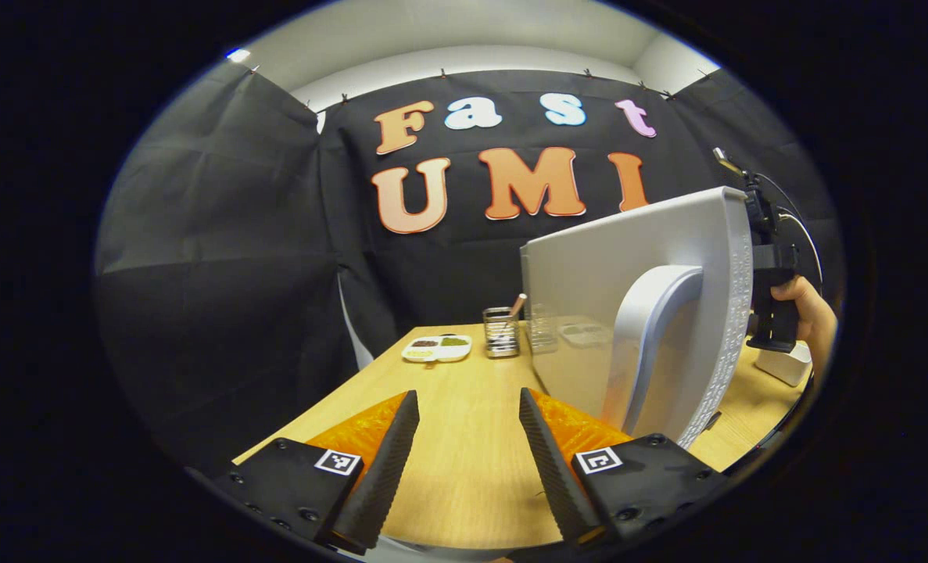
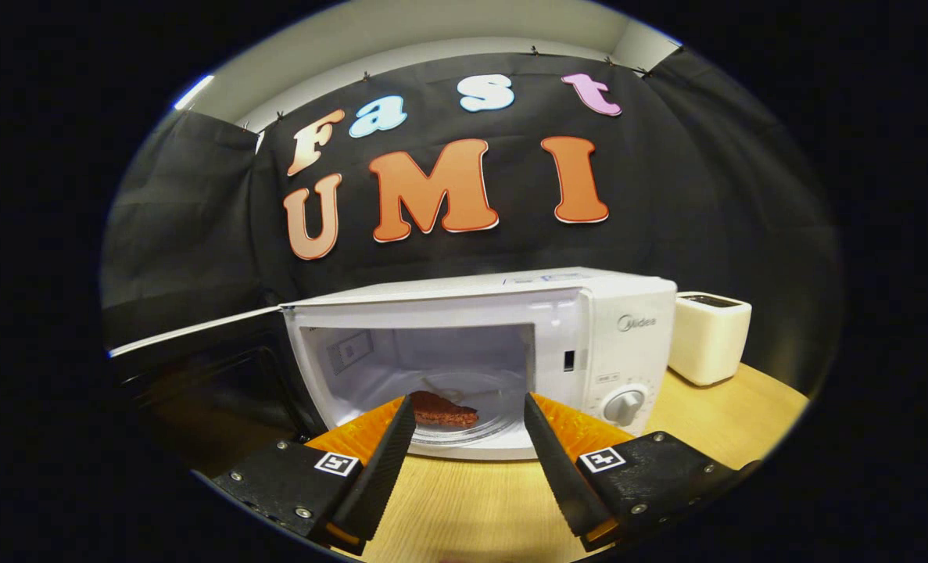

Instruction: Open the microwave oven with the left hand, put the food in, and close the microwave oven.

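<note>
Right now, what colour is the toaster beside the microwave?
Cream white; the toaster shows best in the right gripper view.

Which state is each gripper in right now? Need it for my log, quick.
Left gripper: open, holding nothing, beside the microwave door.
Right gripper: open, empty; the food lies inside the microwave.

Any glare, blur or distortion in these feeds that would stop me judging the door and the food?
Left gripper view: sharp; the glossy microwave door mirrors the tabletop, and fisheye bows its edge. Right gripper view: the cavity is evenly lit, the food on the turntable reads clearly, and the door's window at left is dark.
</note>
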Action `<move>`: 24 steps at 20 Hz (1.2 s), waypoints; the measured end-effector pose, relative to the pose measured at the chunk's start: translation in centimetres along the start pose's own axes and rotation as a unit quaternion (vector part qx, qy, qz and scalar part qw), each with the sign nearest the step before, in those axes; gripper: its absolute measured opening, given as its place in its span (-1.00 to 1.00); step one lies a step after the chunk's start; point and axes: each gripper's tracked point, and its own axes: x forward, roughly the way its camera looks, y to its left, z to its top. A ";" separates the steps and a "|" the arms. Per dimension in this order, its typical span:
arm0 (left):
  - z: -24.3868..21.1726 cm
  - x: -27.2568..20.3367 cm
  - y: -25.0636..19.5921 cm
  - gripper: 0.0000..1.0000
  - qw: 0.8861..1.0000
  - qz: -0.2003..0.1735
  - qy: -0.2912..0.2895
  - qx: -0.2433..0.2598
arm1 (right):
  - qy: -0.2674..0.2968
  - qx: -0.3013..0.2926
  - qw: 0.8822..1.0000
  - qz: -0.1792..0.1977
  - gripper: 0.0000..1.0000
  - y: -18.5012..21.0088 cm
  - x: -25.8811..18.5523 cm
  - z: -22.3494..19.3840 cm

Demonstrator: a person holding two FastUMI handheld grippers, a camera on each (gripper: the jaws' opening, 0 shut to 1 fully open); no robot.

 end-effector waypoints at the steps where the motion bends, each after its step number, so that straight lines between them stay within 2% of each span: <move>1: -0.1 0.3 -1.2 0.62 1.000 -0.011 0.001 0.003 | -0.003 -0.009 1.000 0.000 0.75 -0.7 -1.0 0.4; 5: 0.6 1.4 -7.3 0.62 0.998 -0.056 0.004 0.013 | -0.012 -0.032 0.999 0.004 0.76 -3.4 -5.1 1.7; 6: 0.8 1.8 -8.9 0.69 0.998 -0.069 0.003 0.013 | -0.012 -0.031 0.999 0.003 0.77 -4.3 -5.8 2.1; 7: 1.2 1.9 -10.5 0.62 0.997 -0.081 0.001 0.014 | -0.014 -0.030 0.999 0.002 0.77 -5.2 -6.4 2.4; 12: 2.8 3.9 -17.3 0.62 0.991 -0.131 -0.006 0.017 | -0.027 -0.015 0.999 -0.010 0.79 -9.7 -9.5 3.8; 14: 3.2 5.0 -19.6 0.62 0.990 -0.143 -0.005 0.010 | -0.029 -0.014 0.999 -0.015 0.79 -11.3 -10.4 3.7; 15: 3.6 5.5 -20.7 0.70 0.989 -0.147 -0.005 0.008 | -0.029 -0.017 0.999 -0.017 0.79 -12.0 -10.8 3.6; 16: 3.8 6.1 -21.6 0.62 0.989 -0.150 -0.005 0.006 | -0.029 -0.020 0.999 -0.019 0.79 -12.7 -11.1 3.6; 17: 4.2 6.7 -22.5 0.77 0.988 -0.152 -0.004 0.007 | -0.030 -0.021 0.999 -0.021 0.79 -13.3 -11.5 3.5; 18: 4.7 7.3 -23.5 0.69 0.988 -0.153 -0.005 0.007 | -0.030 -0.020 0.999 -0.022 0.79 -13.8 -11.8 3.5; 23: 6.1 10.1 -28.2 0.69 0.986 -0.164 -0.010 0.002 | -0.029 -0.004 0.999 -0.026 0.79 -16.5 -12.5 3.8; 24: 6.1 10.6 -29.4 0.62 0.985 -0.171 -0.007 0.002 | -0.028 -0.004 0.999 -0.029 0.79 -17.1 -12.7 3.8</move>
